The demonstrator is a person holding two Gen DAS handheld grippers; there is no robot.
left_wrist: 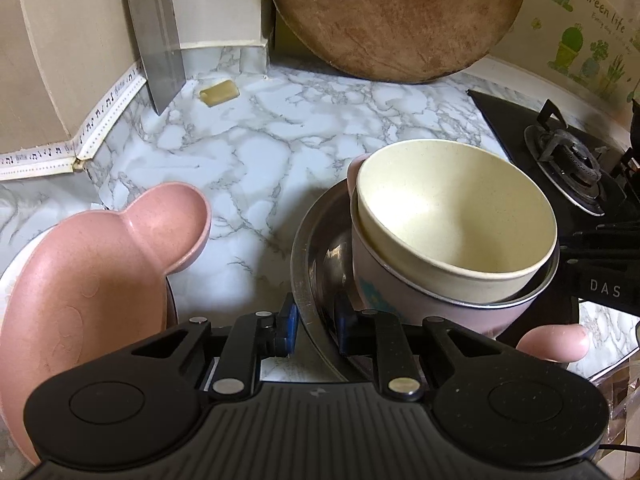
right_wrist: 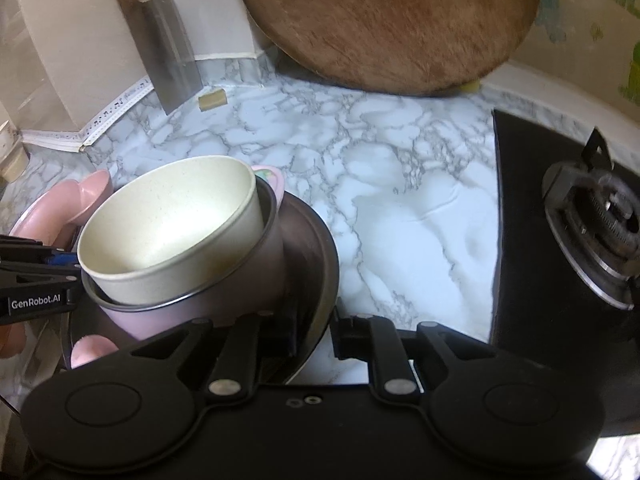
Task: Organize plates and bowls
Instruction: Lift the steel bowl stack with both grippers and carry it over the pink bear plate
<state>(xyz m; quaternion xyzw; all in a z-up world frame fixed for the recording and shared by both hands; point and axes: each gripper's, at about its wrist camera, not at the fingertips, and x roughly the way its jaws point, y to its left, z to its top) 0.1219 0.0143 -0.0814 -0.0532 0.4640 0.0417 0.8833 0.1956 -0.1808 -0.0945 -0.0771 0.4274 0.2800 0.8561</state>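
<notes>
**Both grippers on one steel plate, opposite rims**

Left wrist view: left gripper (left_wrist: 314,330) is clamped on the near-left rim of the steel plate (left_wrist: 306,240); blue pads pinch the edge, jaws nearly together. The plate carries a pink bowl (left_wrist: 400,280) w/ a cream bowl (left_wrist: 456,216) nested inside, tilted. The stack lies ahead and right of this gripper. Pink plate (left_wrist: 80,272) sits just left, apart from the steel one. Right gripper's body shows at the far right edge.

Right wrist view: right gripper (right_wrist: 316,334) grips the plate's right rim (right_wrist: 326,260), jaws close together on it. The stack lies left of this gripper, btwn both hands. Countertop (right_wrist: 400,200) ahead is free; stove (right_wrist: 560,220) at right.

Judgement: load sits nearer the left hand, so keep the plate level on any lift; the tilted bowls could slide.
</notes>
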